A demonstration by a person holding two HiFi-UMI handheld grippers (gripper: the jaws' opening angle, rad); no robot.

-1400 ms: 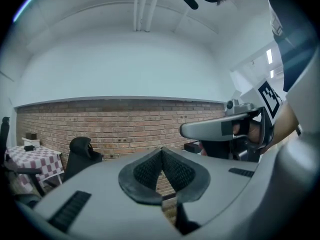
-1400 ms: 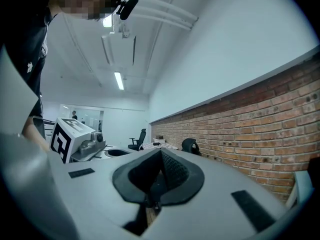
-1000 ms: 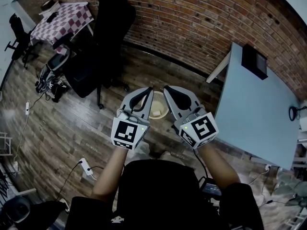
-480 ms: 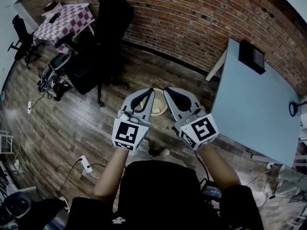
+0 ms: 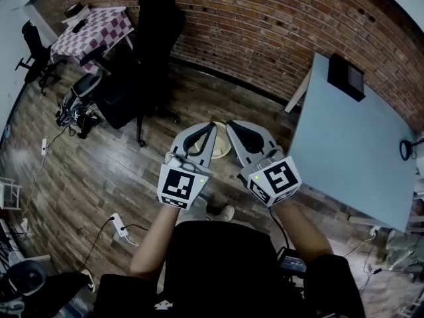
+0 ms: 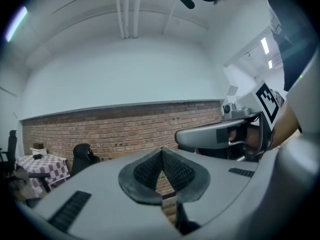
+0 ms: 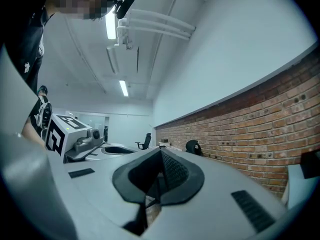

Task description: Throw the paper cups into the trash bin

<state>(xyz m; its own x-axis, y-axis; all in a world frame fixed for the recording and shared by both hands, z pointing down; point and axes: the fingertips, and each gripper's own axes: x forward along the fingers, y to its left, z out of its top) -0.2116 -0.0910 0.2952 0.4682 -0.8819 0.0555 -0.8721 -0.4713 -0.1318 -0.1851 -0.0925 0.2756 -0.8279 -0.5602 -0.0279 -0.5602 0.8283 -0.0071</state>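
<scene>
Closest to you, your left gripper (image 5: 210,127) and right gripper (image 5: 230,125) are held level side by side, tips near each other but apart. Each gripper view shows its ribbed pads pressed tip to tip with nothing between them, so both are closed and empty.

Just past the tips and below them, a pale round container stands on the floor. I take it to be the trash bin (image 5: 221,152). No paper cups show in any view. The grippers cover much of the bin's mouth, so I cannot tell whether any lie inside.

From here, the likeliest slip is stepping into the bin. It sits just ahead of your foot (image 5: 226,212), looks light, and would probably tip if nudged. If cups are left to fetch, remember both grippers are closed, so a reach made that way would shove a cup instead of taking it.

The floor is dark wood plank, with a white power strip (image 5: 119,228) and its cable to your left, which could trip you. The grey bench (image 5: 351,151) stands to your right, bare apart from a black box (image 5: 346,75) at its far end. Further off are a black office chair (image 5: 151,38), a checked table (image 5: 94,30) and the brick wall (image 5: 278,25)
</scene>
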